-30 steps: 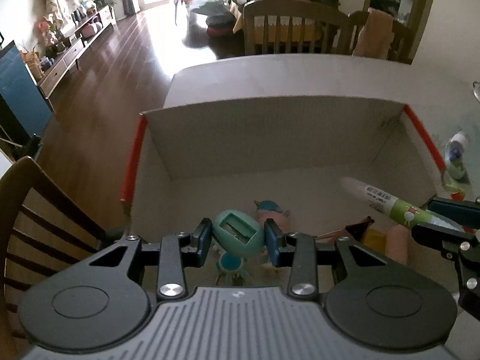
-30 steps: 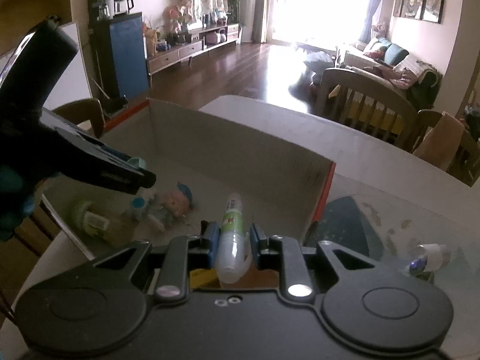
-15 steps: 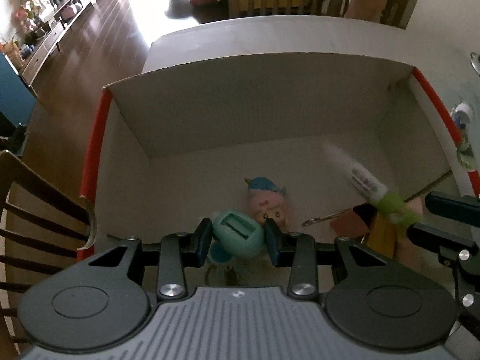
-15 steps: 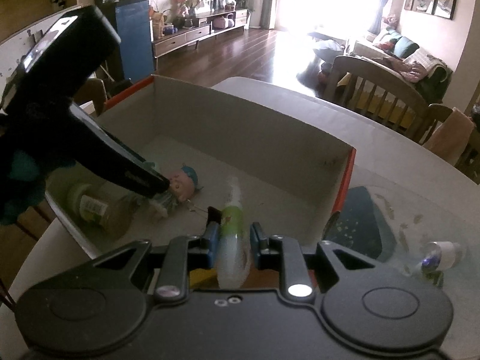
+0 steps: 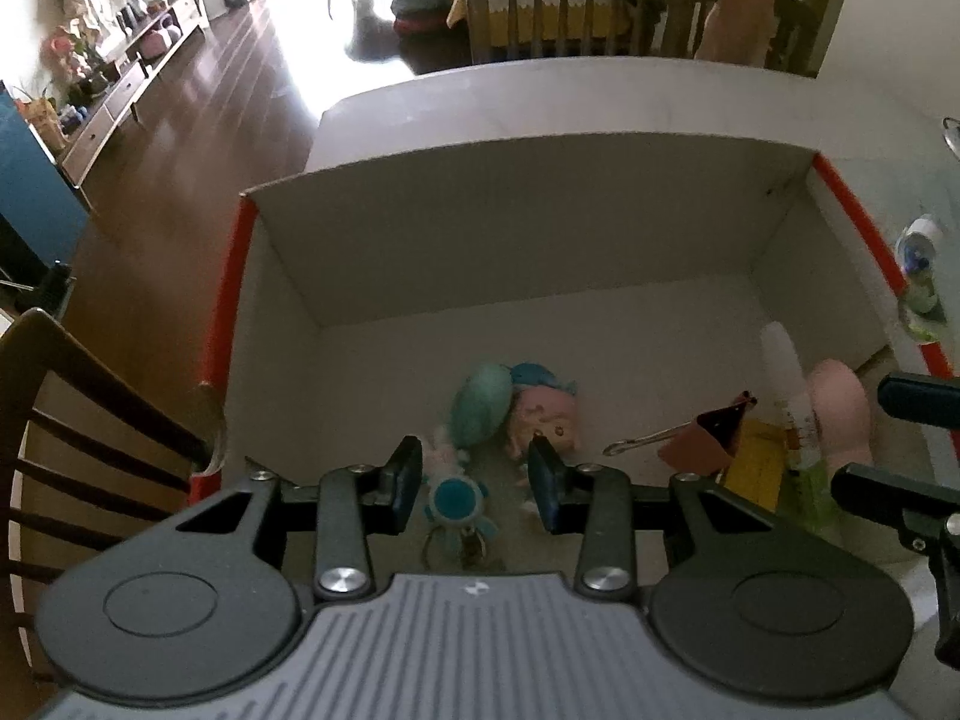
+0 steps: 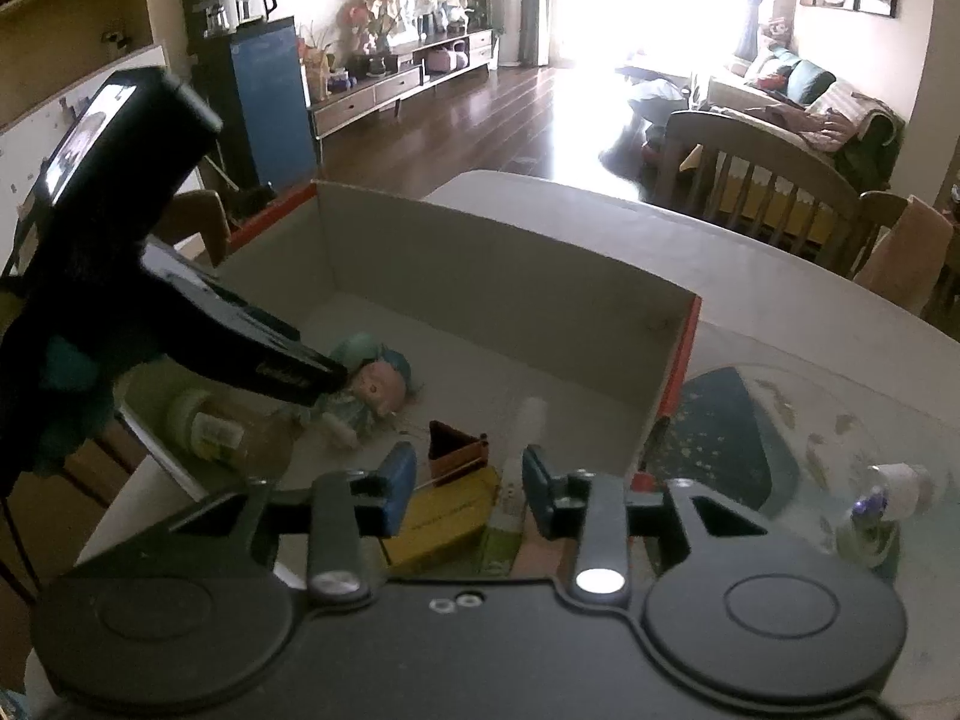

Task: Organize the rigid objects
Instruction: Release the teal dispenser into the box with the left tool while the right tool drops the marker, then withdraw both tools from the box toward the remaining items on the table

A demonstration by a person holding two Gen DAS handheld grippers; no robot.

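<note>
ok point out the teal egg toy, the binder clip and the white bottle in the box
teal egg toy (image 5: 483,402): left wrist view, on its rounded shell
binder clip (image 5: 705,435): left wrist view, on its dark red body
white bottle (image 5: 780,354): left wrist view, on its pale upper end

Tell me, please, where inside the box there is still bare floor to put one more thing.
The box floor is bare along the far wall and in the far left corner. The near side is crowded: the teal egg, the doll, then the binder clip, yellow block and bottle at the right.
</note>
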